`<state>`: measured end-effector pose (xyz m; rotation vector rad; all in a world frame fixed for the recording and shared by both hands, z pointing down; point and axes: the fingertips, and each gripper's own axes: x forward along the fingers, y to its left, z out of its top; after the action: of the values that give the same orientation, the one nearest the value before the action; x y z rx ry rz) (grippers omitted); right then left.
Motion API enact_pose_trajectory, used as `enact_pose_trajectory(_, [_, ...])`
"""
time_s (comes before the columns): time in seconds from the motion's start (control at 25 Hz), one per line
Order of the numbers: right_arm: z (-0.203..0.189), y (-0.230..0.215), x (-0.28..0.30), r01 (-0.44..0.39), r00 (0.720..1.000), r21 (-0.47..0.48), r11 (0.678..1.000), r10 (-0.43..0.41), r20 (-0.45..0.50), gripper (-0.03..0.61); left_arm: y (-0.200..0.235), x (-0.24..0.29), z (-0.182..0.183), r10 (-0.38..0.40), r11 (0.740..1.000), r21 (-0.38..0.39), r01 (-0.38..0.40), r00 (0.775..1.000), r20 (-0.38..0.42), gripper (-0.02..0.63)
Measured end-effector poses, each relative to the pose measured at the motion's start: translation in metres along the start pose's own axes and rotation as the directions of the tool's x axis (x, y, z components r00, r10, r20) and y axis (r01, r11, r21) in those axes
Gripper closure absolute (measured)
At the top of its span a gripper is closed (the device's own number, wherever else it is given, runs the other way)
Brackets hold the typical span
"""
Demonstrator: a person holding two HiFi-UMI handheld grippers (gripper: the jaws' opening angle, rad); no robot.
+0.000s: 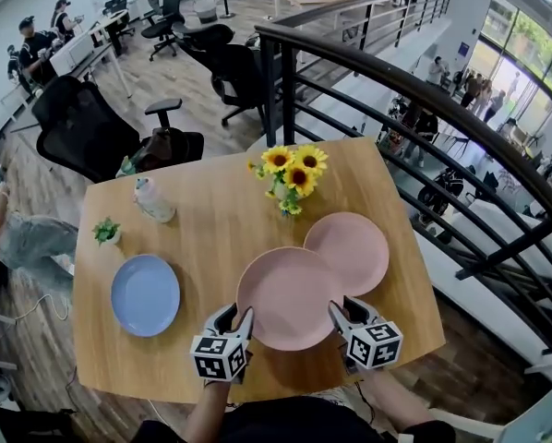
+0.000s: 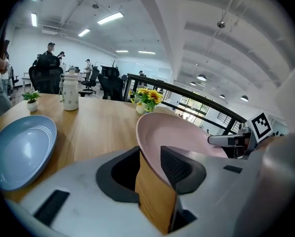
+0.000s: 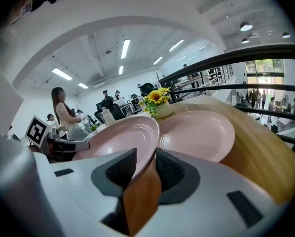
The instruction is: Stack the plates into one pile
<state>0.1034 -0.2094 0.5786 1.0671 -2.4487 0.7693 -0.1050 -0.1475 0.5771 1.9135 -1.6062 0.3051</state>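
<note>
Counter (image 1: 211, 238): one, wooden.
Plates: three. Blue plate (image 1: 145, 293) lies apart at left. Nearer pink plate (image 1: 290, 298) overlaps farther pink plate (image 1: 354, 247).
Left hand-held gripper (image 1: 236, 318) and right hand-held gripper (image 1: 348, 310): each clamps the nearer pink plate's rim.
Sunflower vase (image 1: 290, 178), bottle (image 1: 153, 201), potted plant (image 1: 107, 232): one each, behind.
</note>
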Motion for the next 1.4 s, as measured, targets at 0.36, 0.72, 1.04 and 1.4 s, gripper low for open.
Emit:
enact_pose_trajectory(0.36, [0.033, -0.062, -0.022, 0.020, 0.998, -0.009, 1.000, -0.019, 0.062, 0.451, -0.053, 0.047, 0.026, -0.025, 0.999, 0.024, 0.025, 1.000, 0.015, 0.485])
enact_pose_trajectory(0.72, [0.049, -0.120, -0.028, 0.045, 0.995, 0.006, 0.999, -0.045, 0.090, 0.451, -0.089, 0.097, 0.043, -0.032, 0.998, 0.051, 0.031, 0.999, 0.020, 0.485])
enact_pose_trajectory(1.04, [0.060, -0.155, -0.028, 0.060, 0.994, 0.007, 0.998, -0.060, 0.092, 0.449, -0.108, 0.132, 0.053, -0.037, 0.997, 0.061, 0.036, 0.999, 0.017, 0.488])
enact_pose_trajectory(1.4, [0.054, -0.177, -0.018, 0.057, 0.997, -0.005, 0.998, -0.057, 0.053, 0.448, -0.111, 0.157, 0.040, -0.006, 0.998, 0.063, 0.008, 0.999, -0.032, 0.488])
